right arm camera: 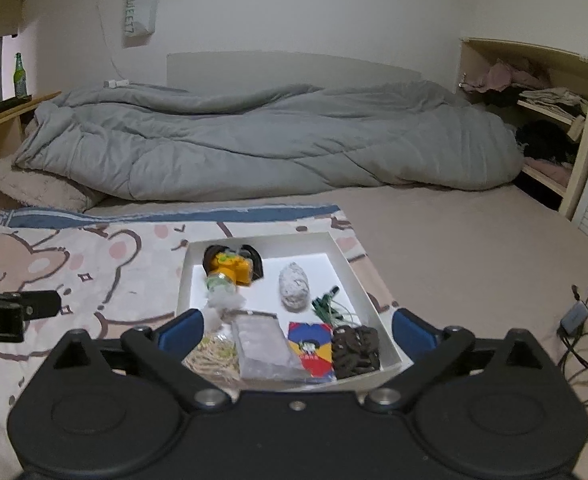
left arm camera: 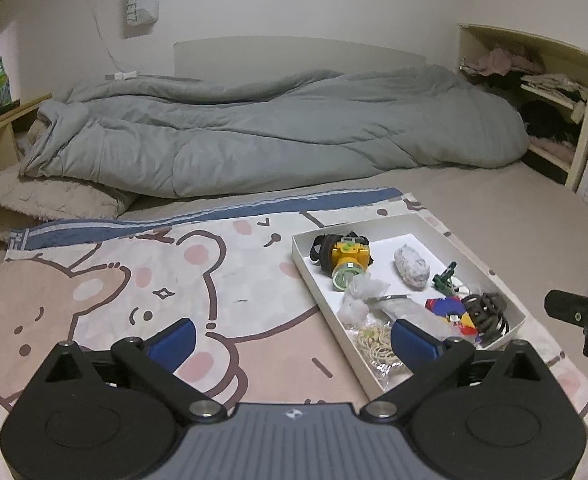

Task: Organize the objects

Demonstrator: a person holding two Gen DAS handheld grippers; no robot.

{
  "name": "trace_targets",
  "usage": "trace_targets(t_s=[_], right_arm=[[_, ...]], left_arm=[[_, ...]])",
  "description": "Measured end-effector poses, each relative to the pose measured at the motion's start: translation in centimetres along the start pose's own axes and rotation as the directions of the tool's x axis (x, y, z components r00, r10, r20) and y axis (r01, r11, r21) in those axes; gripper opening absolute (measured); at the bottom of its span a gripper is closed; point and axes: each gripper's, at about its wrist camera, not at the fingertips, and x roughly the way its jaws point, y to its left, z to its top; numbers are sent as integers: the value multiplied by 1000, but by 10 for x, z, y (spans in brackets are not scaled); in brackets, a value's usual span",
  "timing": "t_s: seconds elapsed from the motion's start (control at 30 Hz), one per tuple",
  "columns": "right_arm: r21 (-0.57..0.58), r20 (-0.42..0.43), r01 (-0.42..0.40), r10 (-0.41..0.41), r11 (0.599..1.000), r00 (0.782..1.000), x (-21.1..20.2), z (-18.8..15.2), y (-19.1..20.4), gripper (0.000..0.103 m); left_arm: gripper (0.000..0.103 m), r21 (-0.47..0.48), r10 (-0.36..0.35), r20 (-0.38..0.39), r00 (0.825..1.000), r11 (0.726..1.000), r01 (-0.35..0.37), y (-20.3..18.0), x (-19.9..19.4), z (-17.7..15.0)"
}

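Lettering "SWEET7" runs down a pale bag (right arm camera: 139,4) hanging on the wall beyond the white tray (right arm camera: 334,242), which lies on a cartoon-bear cloth (left arm camera: 141,280) over the bed. Inside the tray lie a yellow plastic headlamp (right arm camera: 231,268), a grey fuzzy oval lump (right arm camera: 294,286), a dark coiled piece (right arm camera: 356,350), perhaps a chain, and a red-blue-yellow card (right arm camera: 312,346) whose writing is too blurred to read. Left gripper (left arm camera: 294,338) and right gripper (right arm camera: 298,330) both stand spread wide, holding nothing, near the tray's front edge; a rumpled grey quilt (right arm camera: 253,140) lies behind it.
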Motion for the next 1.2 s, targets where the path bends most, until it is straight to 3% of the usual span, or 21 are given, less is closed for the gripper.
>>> trace_targets(t_s=[0.23,1.2], right_arm=[[34,-28,38,-37,999,999,-3,-17,-7,103],[31,-70,5,-3,1000,998,-1,-27,-4,103]], left_arm=[[103,63,5,1,1000,998,-5,-6,-3,-9],[103,72,12,-22,1000,997,-11,-5,2,-11]])
